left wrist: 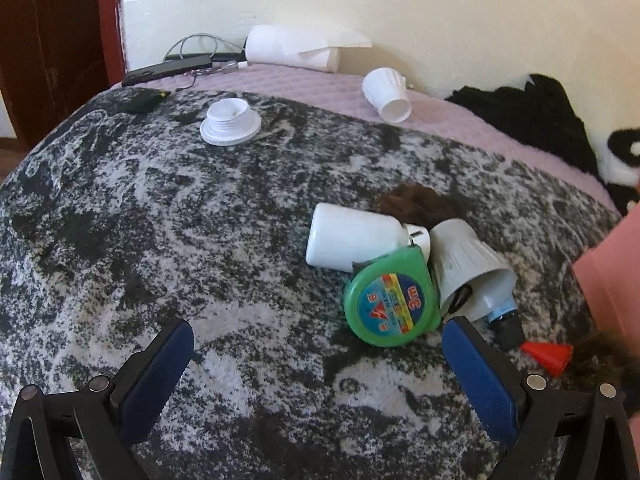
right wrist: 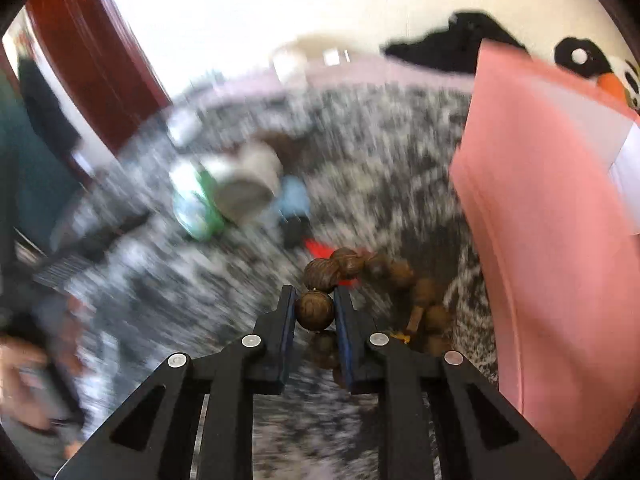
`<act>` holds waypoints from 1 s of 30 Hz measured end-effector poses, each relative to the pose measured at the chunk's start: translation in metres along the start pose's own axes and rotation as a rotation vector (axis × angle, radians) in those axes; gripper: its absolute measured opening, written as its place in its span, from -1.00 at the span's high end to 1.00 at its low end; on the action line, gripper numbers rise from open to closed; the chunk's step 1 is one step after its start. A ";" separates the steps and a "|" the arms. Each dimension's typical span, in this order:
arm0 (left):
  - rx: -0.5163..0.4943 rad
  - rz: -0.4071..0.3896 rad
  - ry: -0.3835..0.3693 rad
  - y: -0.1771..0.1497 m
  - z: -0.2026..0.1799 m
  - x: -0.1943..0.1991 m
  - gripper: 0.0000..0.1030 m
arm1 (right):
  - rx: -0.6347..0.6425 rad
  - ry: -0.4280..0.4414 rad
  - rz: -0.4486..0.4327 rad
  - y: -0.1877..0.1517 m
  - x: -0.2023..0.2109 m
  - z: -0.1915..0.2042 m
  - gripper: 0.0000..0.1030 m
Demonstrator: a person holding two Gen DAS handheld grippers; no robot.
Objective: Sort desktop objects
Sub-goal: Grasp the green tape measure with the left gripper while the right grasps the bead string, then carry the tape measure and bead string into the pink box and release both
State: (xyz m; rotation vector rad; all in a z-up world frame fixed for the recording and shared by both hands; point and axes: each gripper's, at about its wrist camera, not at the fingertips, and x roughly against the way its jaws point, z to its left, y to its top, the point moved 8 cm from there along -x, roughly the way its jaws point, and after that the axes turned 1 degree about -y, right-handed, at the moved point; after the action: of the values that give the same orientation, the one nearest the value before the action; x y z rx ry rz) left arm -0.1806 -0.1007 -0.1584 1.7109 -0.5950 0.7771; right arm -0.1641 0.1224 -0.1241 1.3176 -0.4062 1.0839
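- Mottled black-and-white plush blanket covers the surface, with a quilted lilac cover behind it against a cream wall.
- Right tongs are clamped on one round, grained wooden bead of a brown bead bracelet; the rest of the strand trails right and beneath the fingers, just beside a pink box.
- Left tongs stand wide open above the blanket, blue pads bare, holding nothing.
- Just ahead of them lies a cluster, each thing touching the next: a green round tape measure marked "3m", a smooth white bottle on its side, and a ribbed grey cone-shaped lamp housing.
- A red cone lies right of the cluster, beside a dark cap.
- Farther back sit a white threaded cap, a ribbed white housing and a paper roll.
- The right wrist view is heavily motion-blurred; only the bead and tongs read sharply.
- A brown fuzzy patch behind the bottle cannot be identified.
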 end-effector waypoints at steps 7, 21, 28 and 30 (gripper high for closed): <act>-0.143 -0.017 -0.027 -0.013 -0.035 -0.014 -0.97 | -0.085 0.102 -0.187 0.032 0.070 0.013 0.61; -0.172 0.047 -0.049 -0.012 -0.052 -0.070 -0.23 | -0.167 0.118 -0.197 0.045 0.064 -0.011 0.60; -0.190 0.008 -0.065 -0.014 -0.050 -0.024 -0.22 | -0.170 0.125 -0.208 0.050 0.065 -0.006 0.60; -0.212 -0.042 -0.064 -0.009 -0.052 0.003 -0.22 | -0.172 0.140 -0.217 0.050 0.071 0.000 0.60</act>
State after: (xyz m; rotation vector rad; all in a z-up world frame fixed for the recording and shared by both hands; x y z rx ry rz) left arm -0.1823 -0.0479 -0.1527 1.5528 -0.6596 0.6088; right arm -0.1706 0.1451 -0.0405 1.0984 -0.2402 0.9315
